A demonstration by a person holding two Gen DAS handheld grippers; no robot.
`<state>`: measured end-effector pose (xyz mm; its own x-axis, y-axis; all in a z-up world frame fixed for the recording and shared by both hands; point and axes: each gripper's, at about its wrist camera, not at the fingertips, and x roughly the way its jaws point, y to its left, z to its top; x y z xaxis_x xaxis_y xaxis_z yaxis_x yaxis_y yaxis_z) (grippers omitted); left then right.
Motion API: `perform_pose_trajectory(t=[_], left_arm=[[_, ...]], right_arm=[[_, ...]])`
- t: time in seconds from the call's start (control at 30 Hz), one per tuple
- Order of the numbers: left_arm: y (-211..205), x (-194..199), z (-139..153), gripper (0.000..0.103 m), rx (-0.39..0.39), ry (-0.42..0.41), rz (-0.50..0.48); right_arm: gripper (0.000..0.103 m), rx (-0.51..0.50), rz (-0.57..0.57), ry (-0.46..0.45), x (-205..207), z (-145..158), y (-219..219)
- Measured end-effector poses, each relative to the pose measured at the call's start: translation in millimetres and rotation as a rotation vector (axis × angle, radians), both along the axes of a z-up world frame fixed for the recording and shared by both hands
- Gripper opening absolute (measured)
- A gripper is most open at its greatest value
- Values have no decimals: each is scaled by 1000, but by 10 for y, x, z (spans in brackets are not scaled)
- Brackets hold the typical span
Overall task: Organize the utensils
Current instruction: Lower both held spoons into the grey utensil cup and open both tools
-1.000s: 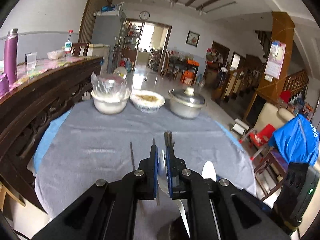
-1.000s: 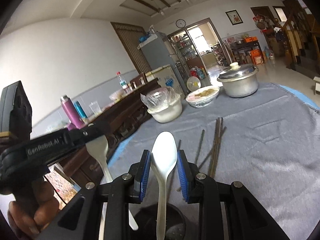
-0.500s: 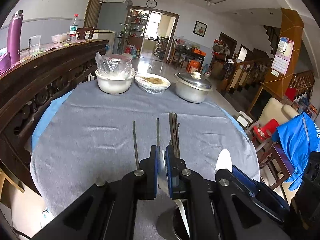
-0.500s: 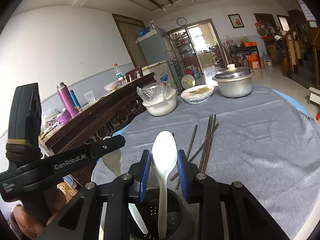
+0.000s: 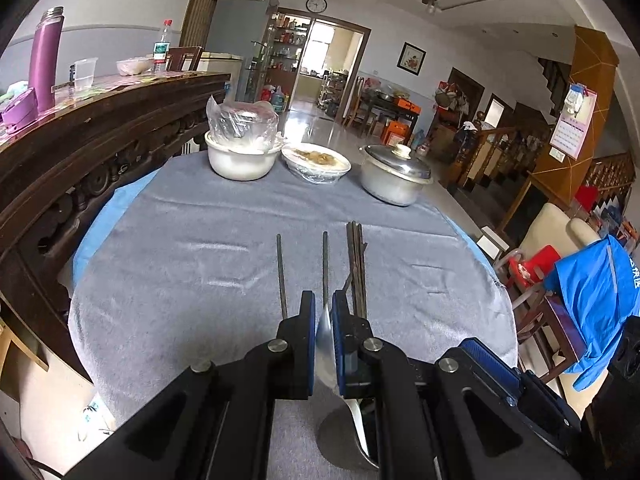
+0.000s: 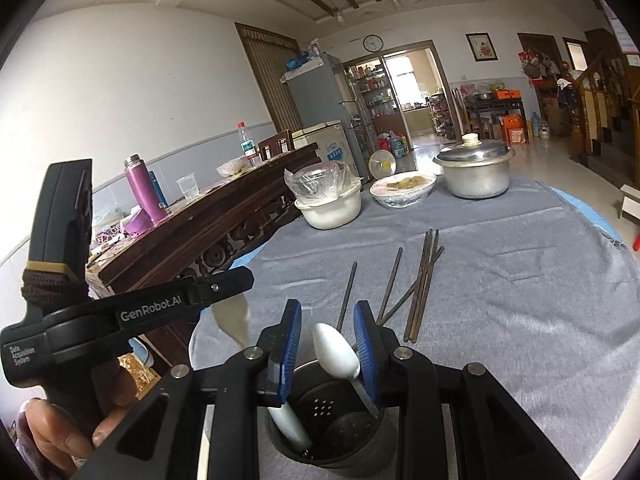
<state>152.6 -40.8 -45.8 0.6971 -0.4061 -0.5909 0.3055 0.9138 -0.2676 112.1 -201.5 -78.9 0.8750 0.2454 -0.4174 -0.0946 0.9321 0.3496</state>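
Note:
My left gripper [image 5: 323, 316] is shut on a white spoon [image 5: 325, 328], seen edge-on, with its handle reaching down into the metal utensil holder [image 5: 344, 436]. In the right wrist view the left gripper [image 6: 236, 280] holds that spoon [image 6: 234, 318] over the perforated holder [image 6: 332, 420]. My right gripper [image 6: 327, 322] is open; a second white spoon [image 6: 335, 351] leans loose in the holder against its right pad. Several dark chopsticks [image 6: 420, 280] lie on the grey cloth ahead; they also show in the left wrist view [image 5: 355, 264].
At the table's far edge stand a white bowl with a plastic bag [image 5: 242, 152], a covered food dish [image 5: 316, 162] and a lidded metal pot [image 5: 394, 178]. A carved wooden sideboard [image 5: 80, 152] runs along the left. Chairs and a blue garment [image 5: 592, 300] are at the right.
My right gripper has opened and let go of its spoon, which now leans tilted in the holder. Both grippers have lowered toward the holder. The left gripper still grips its spoon.

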Motion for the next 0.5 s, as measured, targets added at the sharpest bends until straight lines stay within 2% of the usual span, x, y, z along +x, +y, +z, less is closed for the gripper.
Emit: perform_pose_trajectory(t=[0.5], left_arm=[[138, -87, 30, 8, -29, 23, 14]], right_arm=[[30, -42, -3, -26, -134, 146, 75]])
